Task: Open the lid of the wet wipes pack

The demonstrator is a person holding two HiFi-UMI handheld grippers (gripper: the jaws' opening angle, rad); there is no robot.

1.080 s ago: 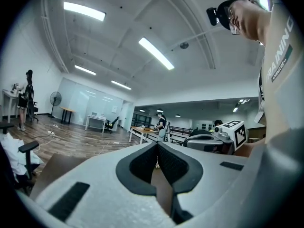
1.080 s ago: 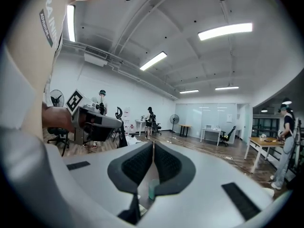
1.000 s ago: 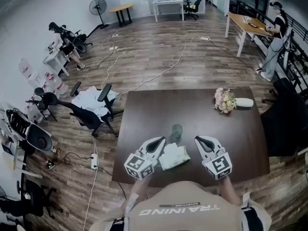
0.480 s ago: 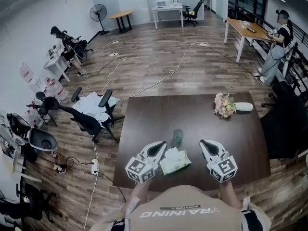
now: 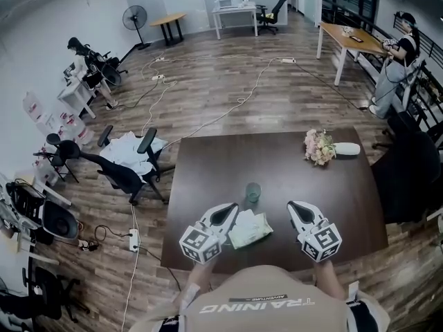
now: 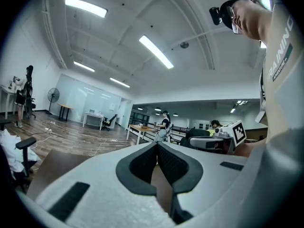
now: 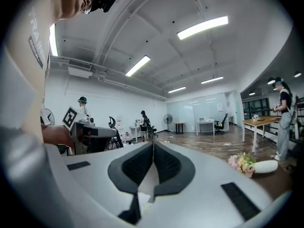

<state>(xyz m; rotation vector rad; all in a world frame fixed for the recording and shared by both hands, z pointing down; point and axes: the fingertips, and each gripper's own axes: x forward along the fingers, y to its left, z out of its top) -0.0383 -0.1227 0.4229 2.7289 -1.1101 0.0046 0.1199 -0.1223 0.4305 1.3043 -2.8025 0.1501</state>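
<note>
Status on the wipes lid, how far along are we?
Done: nothing visible. The wet wipes pack lies on the table between the grippers, no raised lid showing. In hand: nothing; left gripper and right gripper are shut and empty, beside the pack. Left: grip the lid and lift it.

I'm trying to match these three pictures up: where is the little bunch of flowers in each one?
Head view: the bunch of flowers lies near the table's far right corner.
Left gripper view: not in it.
Right gripper view: low, near the right edge.
Shared landmark: the standing fan, seen in all three.
</note>
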